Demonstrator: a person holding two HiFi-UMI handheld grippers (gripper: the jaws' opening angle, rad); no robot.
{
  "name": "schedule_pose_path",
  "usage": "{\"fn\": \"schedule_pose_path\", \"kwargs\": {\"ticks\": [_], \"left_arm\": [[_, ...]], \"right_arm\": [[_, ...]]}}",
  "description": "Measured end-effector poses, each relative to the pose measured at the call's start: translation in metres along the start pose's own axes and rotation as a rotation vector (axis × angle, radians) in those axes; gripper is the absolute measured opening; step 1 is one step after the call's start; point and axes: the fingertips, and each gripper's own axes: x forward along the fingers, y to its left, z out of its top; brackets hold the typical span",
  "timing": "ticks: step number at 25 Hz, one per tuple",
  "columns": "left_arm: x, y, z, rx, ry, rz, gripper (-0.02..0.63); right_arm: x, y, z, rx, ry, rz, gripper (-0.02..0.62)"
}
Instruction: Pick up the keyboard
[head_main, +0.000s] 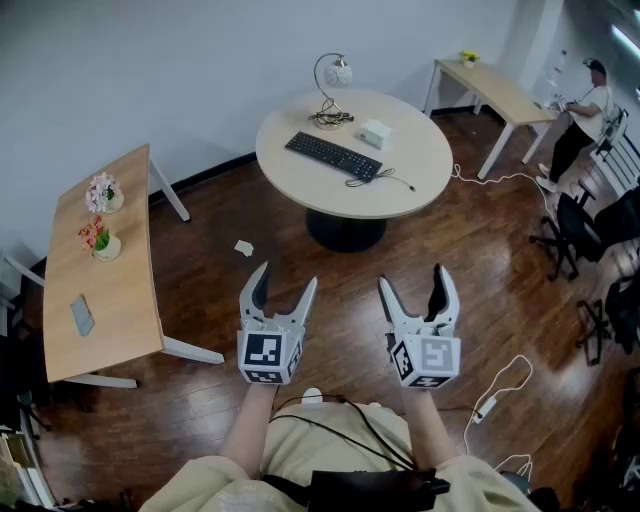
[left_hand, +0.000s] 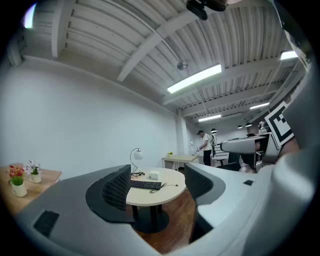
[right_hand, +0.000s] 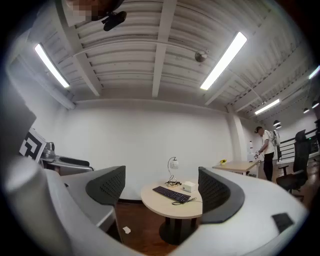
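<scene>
Keyboard (head_main: 333, 156) sits on the round table (head_main: 425, 190) across the room, near a lamp (head_main: 334, 84) and a box (head_main: 376, 132). Left gripper (head_main: 286, 280) and right gripper (head_main: 412, 280) are well short of it, jaws spread wide, nothing between them

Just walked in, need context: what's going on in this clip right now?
A person holds a claw in each hand: the left claw and right claw are both level, open and empty, over the wooden floor. The black keyboard lies untouched on the round table ahead, next to a small white box and a lamp. Neither claw is at the table, so the pickup has not started.
</scene>
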Motion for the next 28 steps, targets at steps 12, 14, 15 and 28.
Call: {"fn": "schedule_pose_path", "kwargs": {"ticks": [12, 14, 15, 28], "left_arm": [[-0.032, 0.066, -0.009, 0.038, 0.023, -0.020, 0.313], [-0.025, 0.067, -0.017, -0.006, 0.027, -0.025, 0.313], [-0.021, 0.068, -0.021, -0.014, 0.032, -0.024, 0.313], [0.137, 0.120, -0.029, 0.075, 0.096, 0.008, 0.313]], "right_arm": [[0.029, 0.084, -0.030, -0.050, 0.044, 0.057, 0.463], [0.036, 0.088, -0.037, -0.051, 0.065, 0.079, 0.463], [0.040, 0.088, -0.040, -0.048, 0.075, 0.083, 0.463], [0.222, 0.065, -0.064, 0.047, 0.032, 0.299, 0.462]]}}
